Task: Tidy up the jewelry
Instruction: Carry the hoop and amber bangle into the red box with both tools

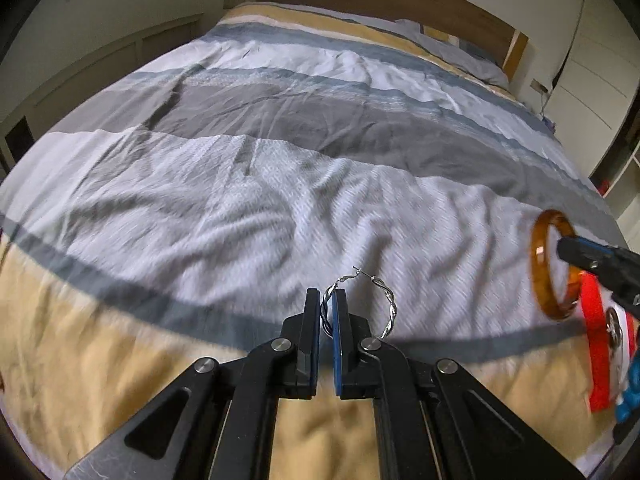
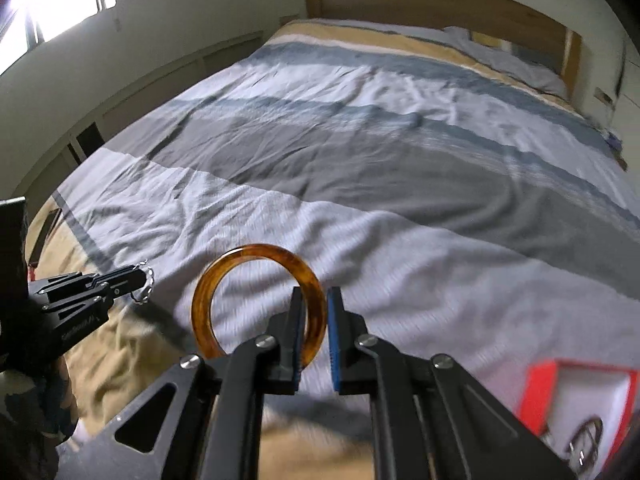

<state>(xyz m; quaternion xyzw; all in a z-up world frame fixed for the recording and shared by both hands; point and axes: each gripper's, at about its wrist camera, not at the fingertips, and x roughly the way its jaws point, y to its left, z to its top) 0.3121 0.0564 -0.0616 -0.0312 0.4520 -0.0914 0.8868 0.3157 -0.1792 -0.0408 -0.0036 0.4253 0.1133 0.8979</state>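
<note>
Left wrist view: left hand-held gripper [image 1: 328,296] pinching silver hoop [image 1: 362,306], pads closed on its left rim, ring plane roughly facing camera, clasp end up at 12 o'clock. Held above bed [image 1: 240,184]. At 3 o'clock, right hand-held gripper [image 1: 568,249] carrying amber bangle [image 1: 540,268]. Red box [image 1: 598,344] just below it at 4 o'clock, near frame edge, something round inside.

Right wrist view: right hand-held gripper pinching bangle [image 2: 204,300] by its right rim, ring upright, opening toward camera, hanging clear of bed [image 2: 400,200]. Box [image 2: 538,388] at 4 o'clock, open, white lining, dark ring-like piece inside. Left hand-held gripper [image 2: 141,278] at 9 o'clock with hoop [image 2: 147,286].

Judgement: box lies down-right of bangle; right hand nearer; bangle likely needs tipping flat to lay in.
</note>
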